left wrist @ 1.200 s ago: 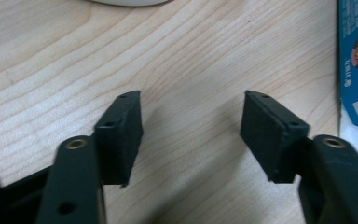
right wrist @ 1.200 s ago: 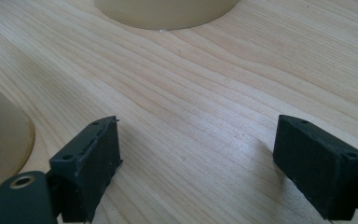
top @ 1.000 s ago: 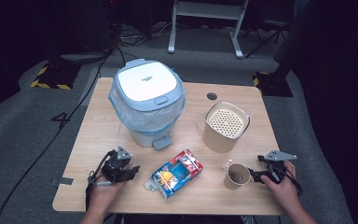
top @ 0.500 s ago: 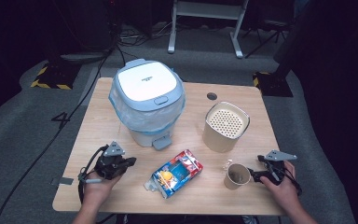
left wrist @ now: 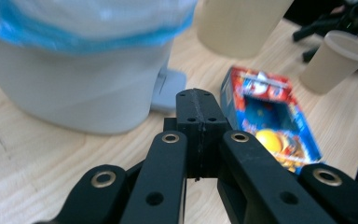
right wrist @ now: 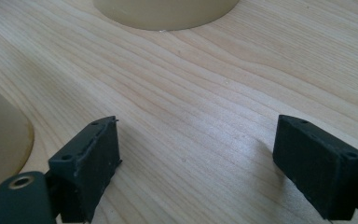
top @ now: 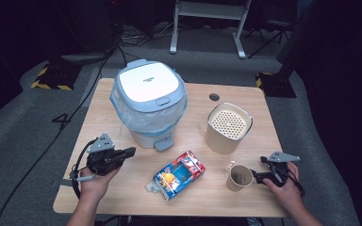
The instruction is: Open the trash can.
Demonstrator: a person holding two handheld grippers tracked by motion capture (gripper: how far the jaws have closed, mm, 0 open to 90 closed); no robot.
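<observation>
Wooden table (top: 122, 117) | our left gripper (top: 122, 154) clenched empty near left edge | our right gripper (right wrist: 196, 163) released beside tan paper cup (top: 240, 177), front-right | colourful juice carton (top: 179, 174) at front edge, unbinned | white lidded bin (top: 148, 106) closed

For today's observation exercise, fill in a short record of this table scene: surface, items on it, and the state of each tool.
surface: wooden table
back left: lidded bin with blue liner
back right: beige perforated canister
front centre: colourful carton, lying flat
front right: paper cup, upright
left tool: shut, empty, raised, pointing at the carton
right tool: open, empty, beside the cup
</observation>
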